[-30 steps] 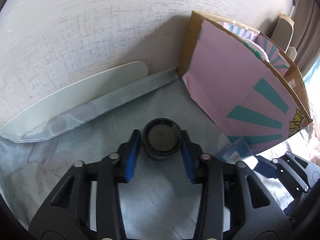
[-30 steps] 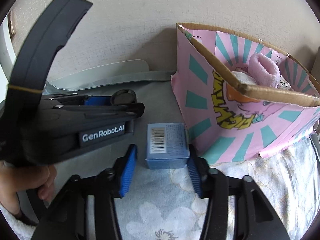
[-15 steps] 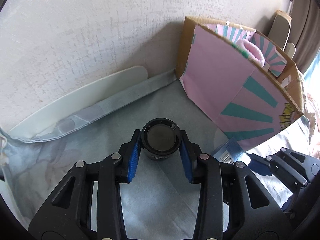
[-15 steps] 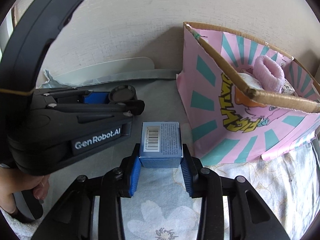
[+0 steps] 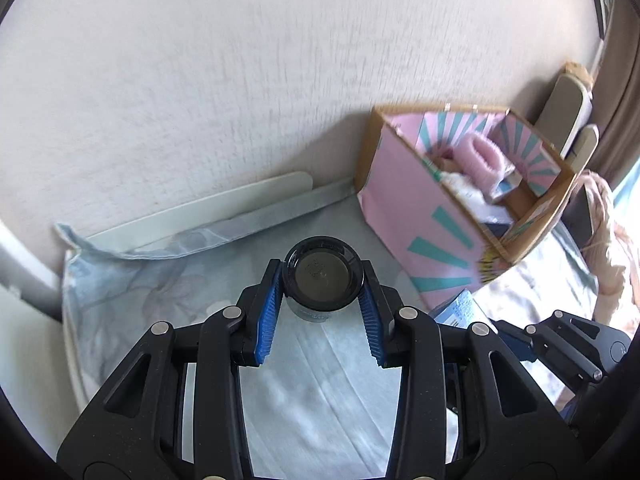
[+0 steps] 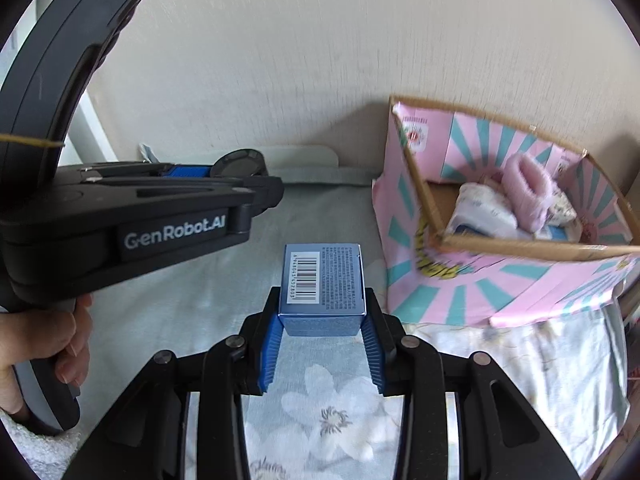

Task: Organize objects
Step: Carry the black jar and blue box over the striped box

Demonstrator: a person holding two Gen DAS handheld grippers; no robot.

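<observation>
Your left gripper (image 5: 322, 307), black w/ blue ribbed pads, has its jaws clenched on a round black jar with a dark lid (image 5: 323, 278), held up off the pale blue floral bedsheet (image 5: 168, 292). Your right gripper (image 6: 322, 340) has its jaws clenched on a small blue cardboard box w/ a barcode label (image 6: 323, 280), also clear of the sheet. A pink-and-teal open cardboard box (image 6: 472, 280) sits on the bed to the right, against the beige wall (image 5: 200, 80); inside lie fluffy pink slippers (image 6: 528, 188) & white packets. Your hand (image 6: 44, 340) grips the left tool's handle.
</observation>
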